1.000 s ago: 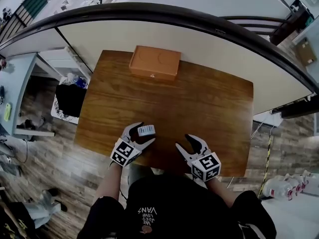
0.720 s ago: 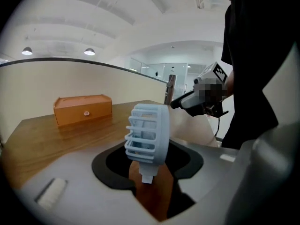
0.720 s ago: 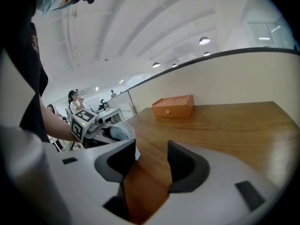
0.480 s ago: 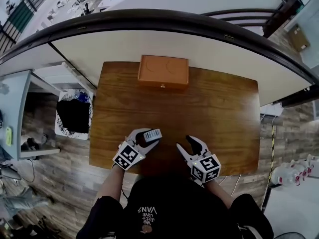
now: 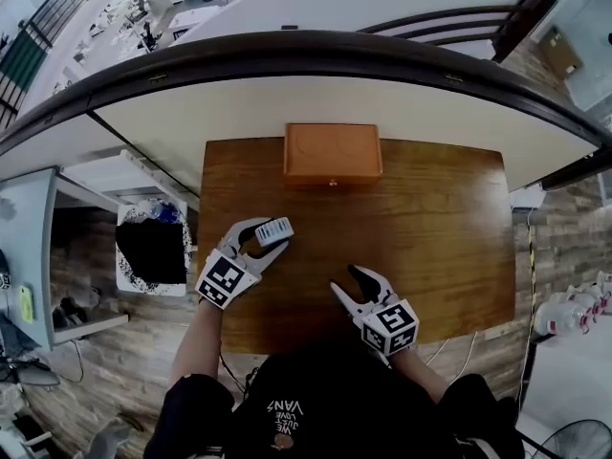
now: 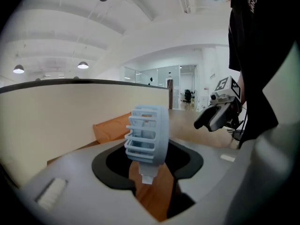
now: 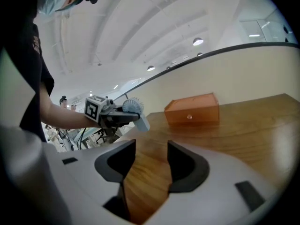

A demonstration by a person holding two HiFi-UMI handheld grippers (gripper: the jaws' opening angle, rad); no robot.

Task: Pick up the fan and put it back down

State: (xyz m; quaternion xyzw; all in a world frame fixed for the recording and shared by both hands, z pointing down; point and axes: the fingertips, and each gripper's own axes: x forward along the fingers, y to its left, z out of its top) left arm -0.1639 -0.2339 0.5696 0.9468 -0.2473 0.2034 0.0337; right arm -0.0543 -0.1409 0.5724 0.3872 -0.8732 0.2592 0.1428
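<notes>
Left tool [image 5: 265,241], jaws just closed, pinched pale blue fan [image 5: 275,229], lifted off counter [image 5: 440,237] near left edge; right tool [image 5: 346,279] spread over front edge; orange box [image 5: 333,153] at back edge, well apart

One fan [image 5: 274,229], one orange box [image 5: 332,153], one table [image 5: 430,237] (wooden), two grippers [image 5: 260,241] [image 5: 345,280]

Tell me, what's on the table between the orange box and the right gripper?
Nothing. In the head view, only bare wooden table lies between the orange box and the right gripper.
</notes>
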